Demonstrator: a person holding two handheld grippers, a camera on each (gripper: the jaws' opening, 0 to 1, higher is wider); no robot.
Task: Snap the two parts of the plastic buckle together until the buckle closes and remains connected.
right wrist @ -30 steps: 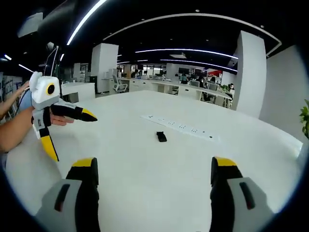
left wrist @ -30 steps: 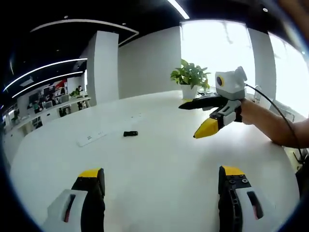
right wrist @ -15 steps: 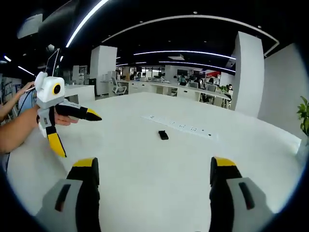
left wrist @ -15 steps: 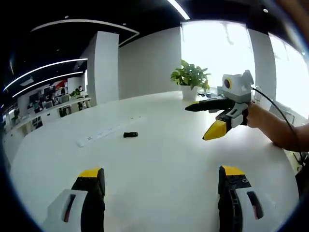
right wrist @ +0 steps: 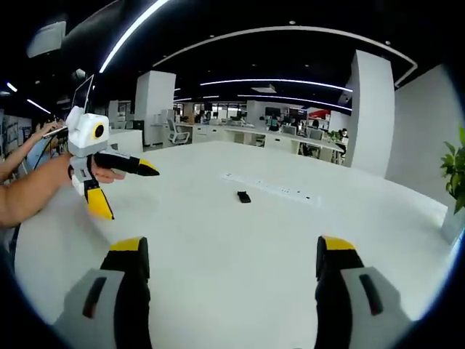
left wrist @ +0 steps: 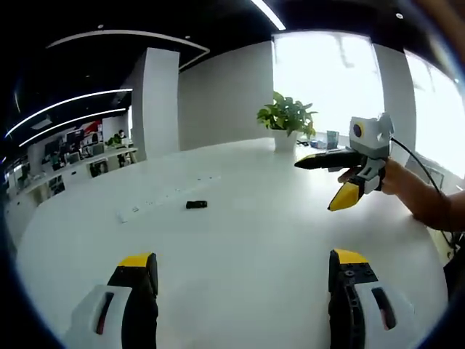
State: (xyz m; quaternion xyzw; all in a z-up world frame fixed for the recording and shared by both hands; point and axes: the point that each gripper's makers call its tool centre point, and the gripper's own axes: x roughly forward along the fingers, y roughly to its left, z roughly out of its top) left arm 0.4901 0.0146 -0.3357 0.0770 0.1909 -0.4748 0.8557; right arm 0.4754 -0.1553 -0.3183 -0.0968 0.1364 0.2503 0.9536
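Two grippers hang over a broad white bench point(left wrist: 240, 254), both with jaws spread wide and nothing between them. In the left gripper view the left gripper point(left wrist: 243, 273) shows its yellow-tipped jaws at the near edge, and the right gripper point(left wrist: 330, 182) comes in from the right, held in a hand point(left wrist: 392, 182), its jaws also apart, above the bench surface. In the right gripper view the right gripper point(right wrist: 232, 262) has its jaws near, and the left gripper point(right wrist: 134, 189) is at far left, held by a hand point(right wrist: 98, 174).

One small black buckle point(left wrist: 195, 204) lies flat on the bench, well ahead of both grippers and touched by neither. Its long axis runs left to right in the left gripper view; in the right gripper view the buckle point(right wrist: 244, 196) points away, near to far. Whether its two parts are joined is too small to tell.

Just beyond it lies a long white power strip point(right wrist: 280, 190), close but apart from it. Bare bench surrounds the buckle on the near side, giving open room. A potted plant point(left wrist: 287, 120) stands at the far right edge of the bench in the left gripper view.
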